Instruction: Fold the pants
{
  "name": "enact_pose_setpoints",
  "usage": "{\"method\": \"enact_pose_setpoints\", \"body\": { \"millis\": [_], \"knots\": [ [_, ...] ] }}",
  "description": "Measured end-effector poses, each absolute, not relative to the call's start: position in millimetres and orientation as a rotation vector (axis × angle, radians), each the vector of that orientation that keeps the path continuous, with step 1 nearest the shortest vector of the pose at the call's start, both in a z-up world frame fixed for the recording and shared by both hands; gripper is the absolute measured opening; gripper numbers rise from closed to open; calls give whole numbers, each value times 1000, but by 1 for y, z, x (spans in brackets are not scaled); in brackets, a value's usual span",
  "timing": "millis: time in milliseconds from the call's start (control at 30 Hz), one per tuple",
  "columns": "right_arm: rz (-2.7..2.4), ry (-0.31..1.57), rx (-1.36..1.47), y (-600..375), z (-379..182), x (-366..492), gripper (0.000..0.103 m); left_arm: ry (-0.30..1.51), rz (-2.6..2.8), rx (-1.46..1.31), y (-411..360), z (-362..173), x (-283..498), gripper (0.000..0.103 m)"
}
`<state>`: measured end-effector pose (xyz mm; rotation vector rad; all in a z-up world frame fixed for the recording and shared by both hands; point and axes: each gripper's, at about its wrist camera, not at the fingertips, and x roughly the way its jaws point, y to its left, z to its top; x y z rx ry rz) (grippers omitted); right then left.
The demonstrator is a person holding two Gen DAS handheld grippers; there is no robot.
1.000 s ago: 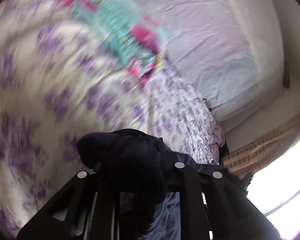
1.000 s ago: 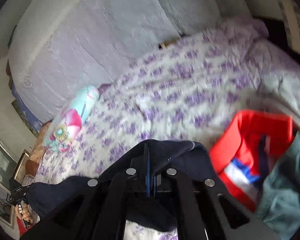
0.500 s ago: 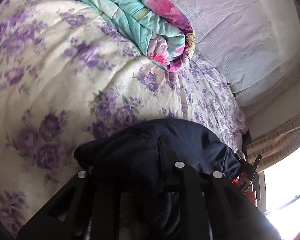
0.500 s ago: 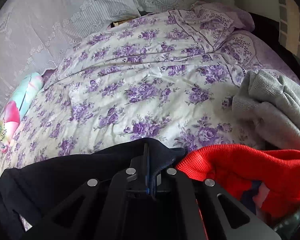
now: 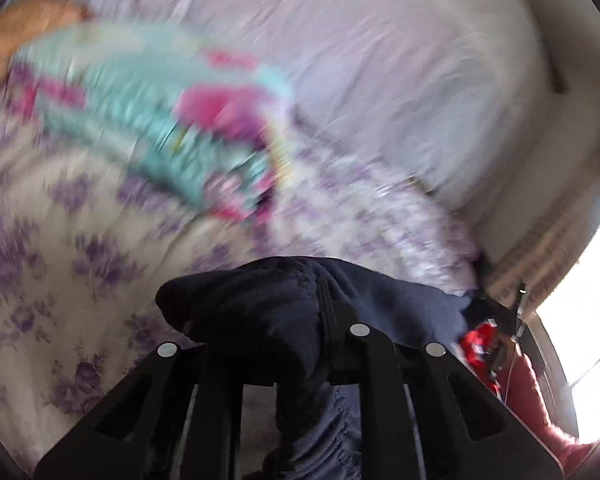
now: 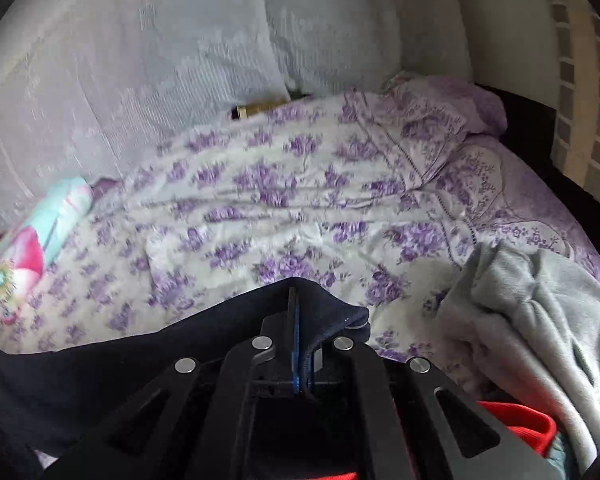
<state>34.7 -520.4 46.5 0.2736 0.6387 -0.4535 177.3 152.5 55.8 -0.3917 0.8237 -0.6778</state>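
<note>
Dark navy pants (image 5: 268,312) hang bunched over my left gripper (image 5: 324,300), which is shut on their fabric above a bed with a purple-flowered cover (image 5: 60,240). The same pants (image 6: 100,360) stretch to the left in the right wrist view. My right gripper (image 6: 294,308) is shut on their edge, its two fingers pressed together with cloth between them. Both ends of the pants are held up off the bed cover (image 6: 260,200).
A rolled teal and pink blanket (image 5: 152,120) lies at the far side of the bed, also visible as the blanket (image 6: 32,248) at the left. A grey garment (image 6: 532,312) and a red one (image 6: 528,424) are piled at the right. Pale pillows (image 6: 160,52) stand behind.
Both grippers swung sideways over the bed with the pants still held. The red garment slid lower right in the right wrist view, and the left wrist view turned blurred.
</note>
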Motion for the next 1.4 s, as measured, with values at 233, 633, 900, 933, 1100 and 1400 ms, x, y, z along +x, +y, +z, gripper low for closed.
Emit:
{"method": "enact_pose_setpoints", "body": {
  "millis": [233,633,900,933,1100,1400],
  "knots": [
    [-568,790,207,-510,14,79,35,1052,-633,-557,163,4,192,38],
    [-300,664,414,-445,54,-99,55,1149,-601,-701,246,13,16,86],
    [-202,625,485,-396,59,-200,56,1112,-560,-666,192,-6,0,69],
    [-211,621,492,-396,58,-212,56,1116,-527,-685,188,-8,6,58],
    [-269,602,487,-398,60,-273,56,1069,-525,-793,202,-3,-1,17],
    [-349,665,590,-430,20,-355,56,929,-421,-826,281,14,-83,14]
  ]
}}
